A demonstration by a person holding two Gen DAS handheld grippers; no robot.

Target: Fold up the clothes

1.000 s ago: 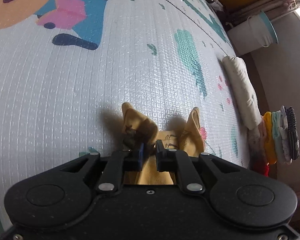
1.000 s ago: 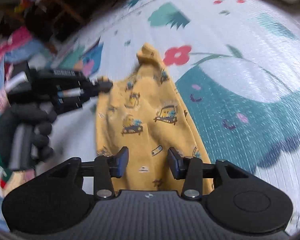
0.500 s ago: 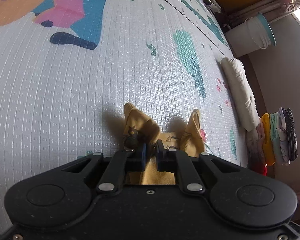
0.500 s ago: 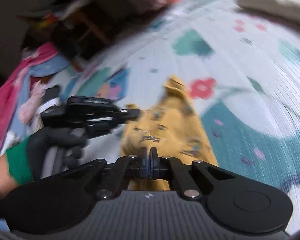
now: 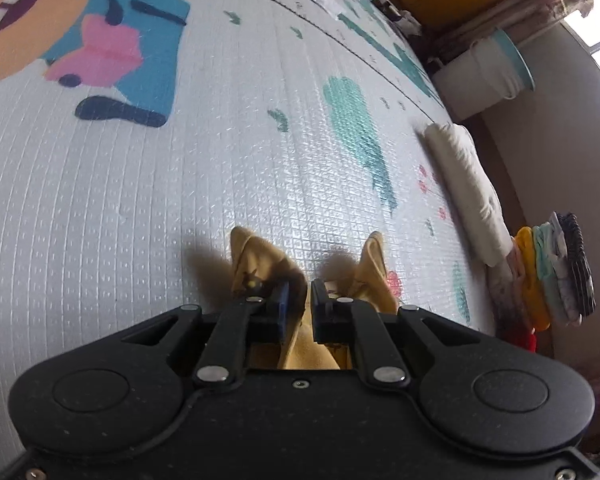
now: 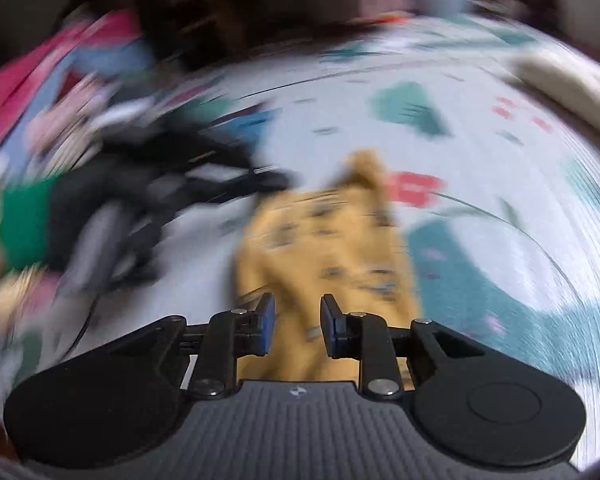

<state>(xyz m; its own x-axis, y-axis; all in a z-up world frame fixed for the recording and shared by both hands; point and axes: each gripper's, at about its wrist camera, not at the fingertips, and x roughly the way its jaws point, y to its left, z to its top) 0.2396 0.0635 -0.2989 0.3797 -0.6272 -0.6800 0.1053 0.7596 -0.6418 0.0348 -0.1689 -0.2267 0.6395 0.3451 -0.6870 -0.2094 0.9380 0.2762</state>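
The right gripper (image 6: pixel 296 326), clenched half a second ago, has just been opening over the yellow garment (image 6: pixel 331 240) (view blurred). The left gripper (image 5: pixel 298 306) stays clamped on its edge; the play mat (image 5: pixel 180 168) lies bare beyond.

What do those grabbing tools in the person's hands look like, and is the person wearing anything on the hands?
Both tongs, left and right, are matte black, with two rounded lobes, silver pivot rivets and blue pads. The right one's base is ribbed grey with a small emblem. The left hand wears a black glove with a green cuff.
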